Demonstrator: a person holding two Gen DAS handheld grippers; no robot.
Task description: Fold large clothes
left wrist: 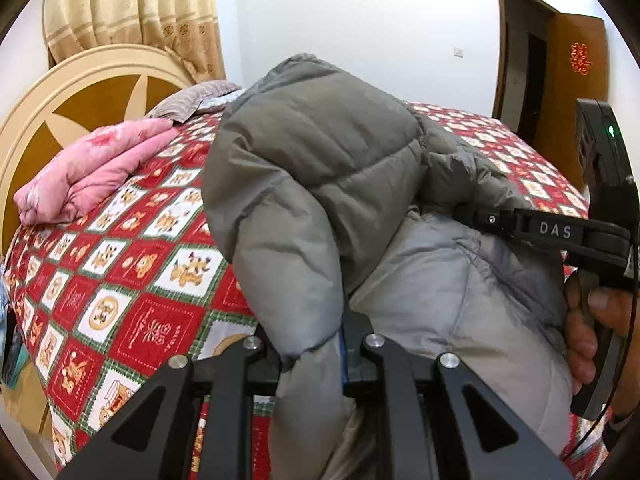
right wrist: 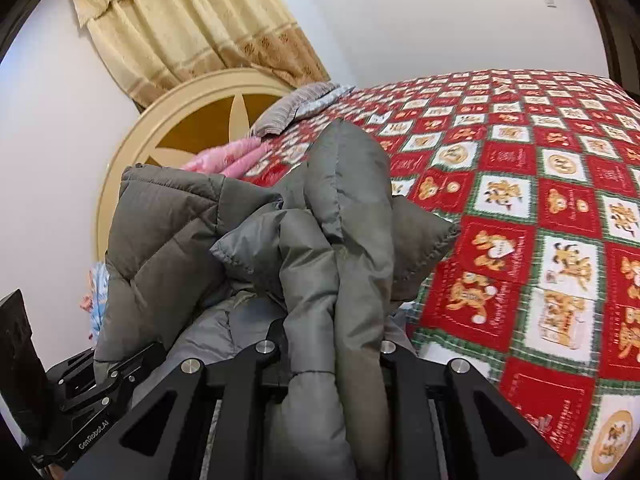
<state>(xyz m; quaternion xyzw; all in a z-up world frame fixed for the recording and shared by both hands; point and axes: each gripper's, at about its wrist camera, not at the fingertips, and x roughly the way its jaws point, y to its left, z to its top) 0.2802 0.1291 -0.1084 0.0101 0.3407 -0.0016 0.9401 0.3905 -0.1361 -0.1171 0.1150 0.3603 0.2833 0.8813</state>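
Jacket [left wrist: 320, 168] hangs bunched between both my claws above the bed [left wrist: 132, 280], left claw [left wrist: 310, 360] and right claw [right wrist: 328, 360] each pinching its fabric; bedspread lies clear far-right.

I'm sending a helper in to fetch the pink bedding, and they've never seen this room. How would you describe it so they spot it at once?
Start at the bed with the red-and-white checked cover and look toward the round cream-and-brown headboard. The pink quilt lies folded on the cover just in front of it, beside a grey striped pillow. It is the only pink thing there, unlike the grey puffer jacket.
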